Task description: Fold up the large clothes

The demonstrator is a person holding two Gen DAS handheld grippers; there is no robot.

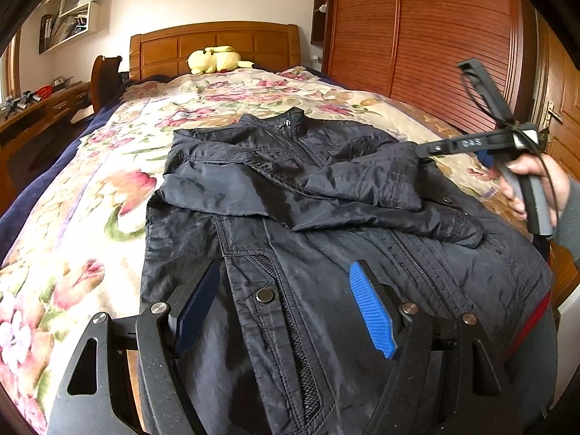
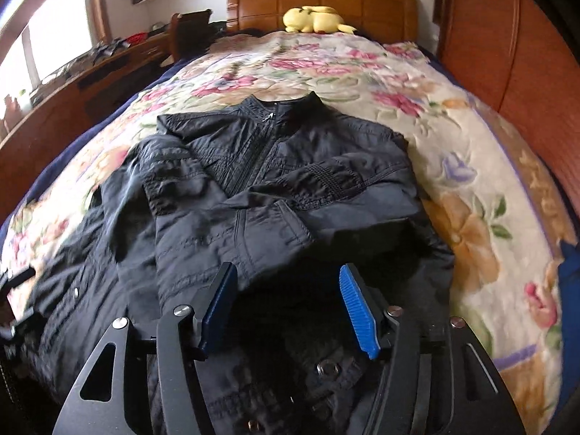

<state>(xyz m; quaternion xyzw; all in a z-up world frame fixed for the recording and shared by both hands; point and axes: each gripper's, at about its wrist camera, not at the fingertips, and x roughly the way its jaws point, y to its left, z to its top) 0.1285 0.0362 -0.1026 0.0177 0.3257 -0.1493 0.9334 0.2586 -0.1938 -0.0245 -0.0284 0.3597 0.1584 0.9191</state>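
A dark jacket (image 1: 275, 239) lies face up and zipped on the bed, collar toward the headboard, with both sleeves folded across its chest. My left gripper (image 1: 286, 268) hovers open over the jacket's lower front, near a snap button and a pocket, with nothing between its blue pads. In the right wrist view the same jacket (image 2: 275, 166) fills the middle. My right gripper (image 2: 286, 279) stands open above its lower hem, and the pads press on nothing. A hand (image 1: 536, 181) holds the right tool at the jacket's right side in the left wrist view.
A floral bedspread (image 1: 108, 188) covers the bed. A yellow plush toy (image 2: 315, 20) lies by the wooden headboard (image 1: 217, 47). A wooden wardrobe (image 1: 435, 43) runs close along the bed's right side. A desk (image 2: 90, 83) and a chair stand to the left.
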